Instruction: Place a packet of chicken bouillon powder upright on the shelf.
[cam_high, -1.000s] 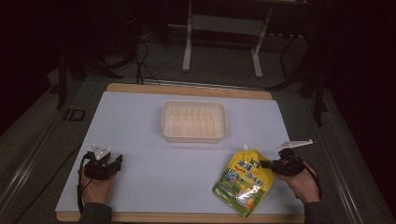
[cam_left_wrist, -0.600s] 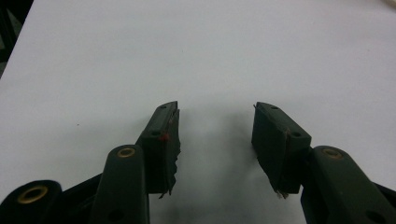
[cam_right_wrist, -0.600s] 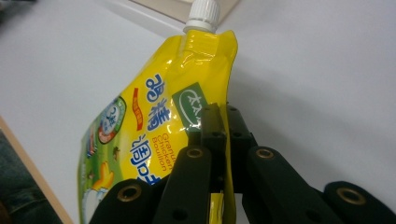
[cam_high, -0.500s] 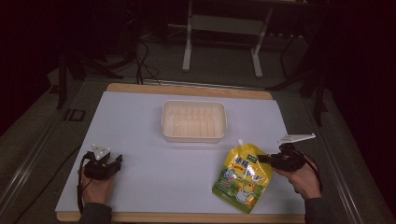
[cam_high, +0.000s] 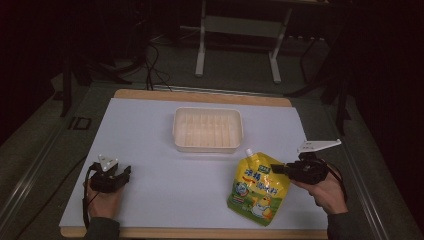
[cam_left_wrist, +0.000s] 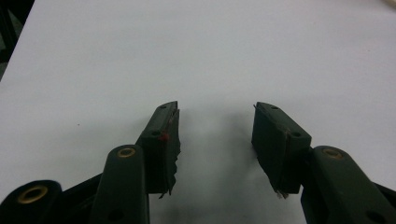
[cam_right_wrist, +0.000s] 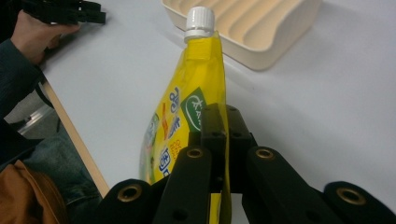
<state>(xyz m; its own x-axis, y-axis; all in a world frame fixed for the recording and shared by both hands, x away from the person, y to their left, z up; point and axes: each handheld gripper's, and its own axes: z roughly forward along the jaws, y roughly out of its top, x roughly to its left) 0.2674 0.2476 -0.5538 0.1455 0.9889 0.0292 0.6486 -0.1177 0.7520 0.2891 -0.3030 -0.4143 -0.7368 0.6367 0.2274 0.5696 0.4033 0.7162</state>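
The right claw (cam_high: 276, 169) is clamped on the side seam of a yellow spouted pouch (cam_high: 258, 186), which sits at the near right of the white worktop (cam_high: 150, 135), just in front of the cream ribbed tray (cam_high: 208, 130) and apart from it. In the right gripper view the jaws are pressed flat together with the pouch's thin edge (cam_right_wrist: 219, 84) pinched between them, and the white screw cap (cam_right_wrist: 199, 21) points toward the tray. The left claw (cam_high: 126, 172) rests near the left front corner with its jaws spread and nothing between them; its own view looks down at bare worktop beyond the pads (cam_left_wrist: 164, 135). The pouch looks like soft, glossy film filled with liquid or gel, so it will probably sag and swing below the grip point, with the weight pooling at the bottom. The flat welded seam is a sensible hold: it is stiffer than the belly and squeezes no contents, though smooth film may slip if the grip loosens. The neck below the cap would also serve, being rigid. Squeezing the bulging middle risks deforming it or stressing the cap.
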